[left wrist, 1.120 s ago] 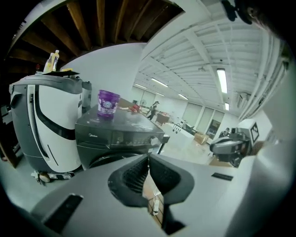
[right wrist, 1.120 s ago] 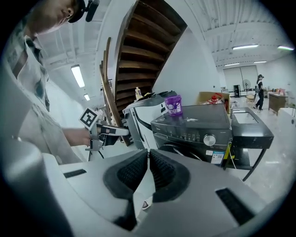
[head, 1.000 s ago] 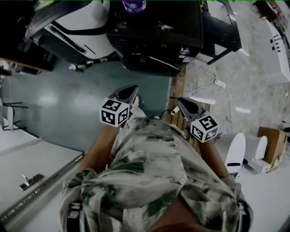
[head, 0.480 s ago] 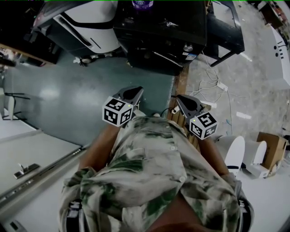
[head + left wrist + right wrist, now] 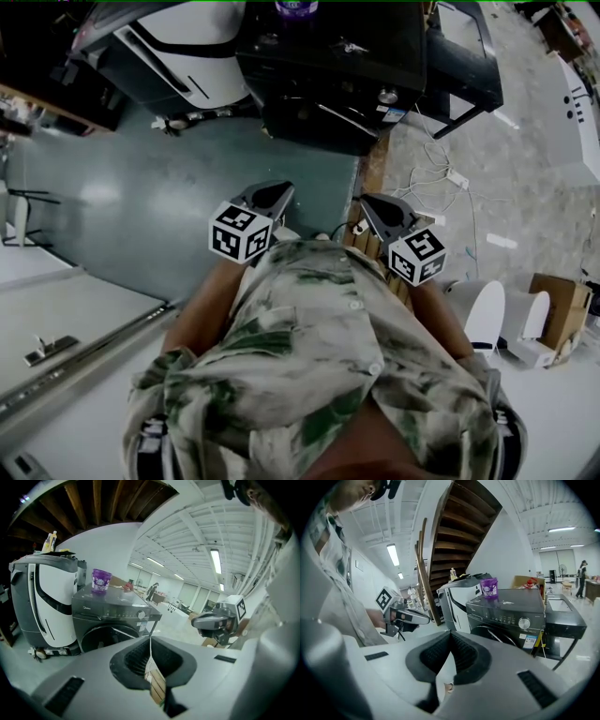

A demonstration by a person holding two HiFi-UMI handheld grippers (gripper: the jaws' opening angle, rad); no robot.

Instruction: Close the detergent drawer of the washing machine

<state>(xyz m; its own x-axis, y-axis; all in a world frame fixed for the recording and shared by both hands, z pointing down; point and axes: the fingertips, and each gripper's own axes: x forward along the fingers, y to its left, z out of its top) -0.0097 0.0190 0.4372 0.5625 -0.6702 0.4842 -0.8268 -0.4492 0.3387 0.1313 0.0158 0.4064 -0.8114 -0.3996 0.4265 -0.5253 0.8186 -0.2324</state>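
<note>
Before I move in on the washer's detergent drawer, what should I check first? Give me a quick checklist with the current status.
1. left gripper empty, jaws together: ok.
2. right gripper empty, jaws together: ok.
3. washing machine in view ahead of both grippers: ok.
4. Grippers close enough to touch the machine: not ok, open floor lies between.
5. detergent drawer open or shut: cannot tell.
6. purple cup upright on the machine's top: ok.

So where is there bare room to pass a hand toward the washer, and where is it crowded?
Bare: the green floor between the person and the washing machine, and much of its top beside the purple cup. Crowded: cables on the floor to its right.
</note>
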